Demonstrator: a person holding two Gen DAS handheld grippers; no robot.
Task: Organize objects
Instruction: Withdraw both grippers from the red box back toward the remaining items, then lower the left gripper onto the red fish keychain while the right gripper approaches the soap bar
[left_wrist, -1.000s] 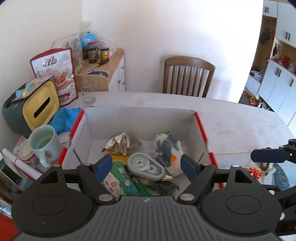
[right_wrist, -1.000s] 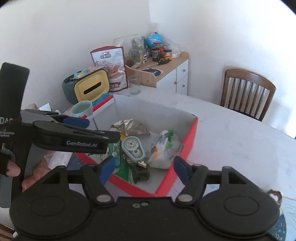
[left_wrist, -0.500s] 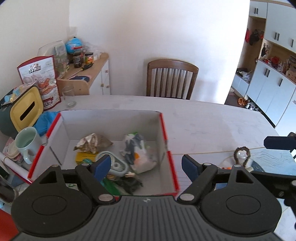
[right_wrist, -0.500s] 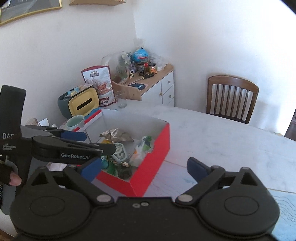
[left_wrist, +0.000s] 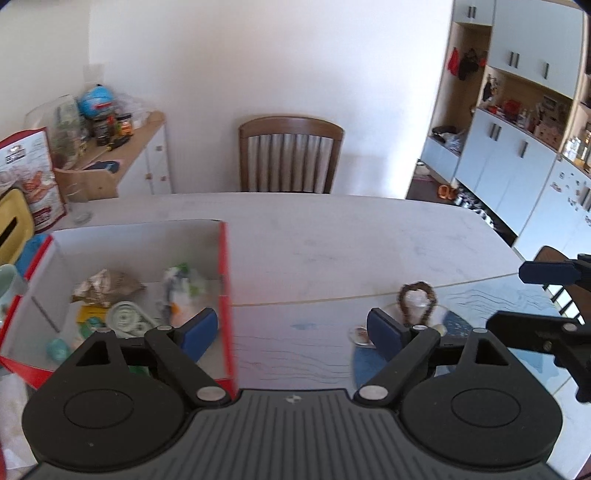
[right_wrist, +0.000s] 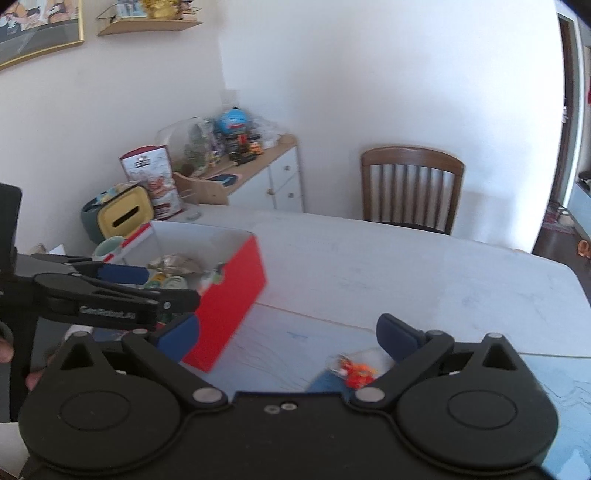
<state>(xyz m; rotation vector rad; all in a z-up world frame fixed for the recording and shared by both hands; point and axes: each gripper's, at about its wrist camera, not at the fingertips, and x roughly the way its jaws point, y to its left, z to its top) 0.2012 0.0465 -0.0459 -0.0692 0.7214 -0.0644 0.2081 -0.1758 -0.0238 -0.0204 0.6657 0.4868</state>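
A red box (left_wrist: 226, 295) with a white inside stands on the left of the table and holds several small items: a crumpled wrapper (left_wrist: 105, 286), a round tape dispenser (left_wrist: 125, 317) and a plastic bag (left_wrist: 183, 286). It also shows in the right wrist view (right_wrist: 236, 295). My left gripper (left_wrist: 291, 330) is open and empty, just right of the box. My right gripper (right_wrist: 288, 341) is open and empty above the table. A brown bead loop (left_wrist: 417, 299) and a small orange packet (right_wrist: 354, 369) lie on the table near a blue mat (left_wrist: 369, 363).
A wooden chair (left_wrist: 290, 158) stands at the table's far side. A yellow-fronted tissue box (right_wrist: 123, 218), a mug (right_wrist: 109, 247) and a snack bag (right_wrist: 151, 177) crowd the left edge. A sideboard (right_wrist: 258, 173) with jars is behind. White cabinets (left_wrist: 517, 177) are at right.
Both grippers have swung right, away from over the box toward the bead loop and orange packet. The right gripper's jaws have opened wider.
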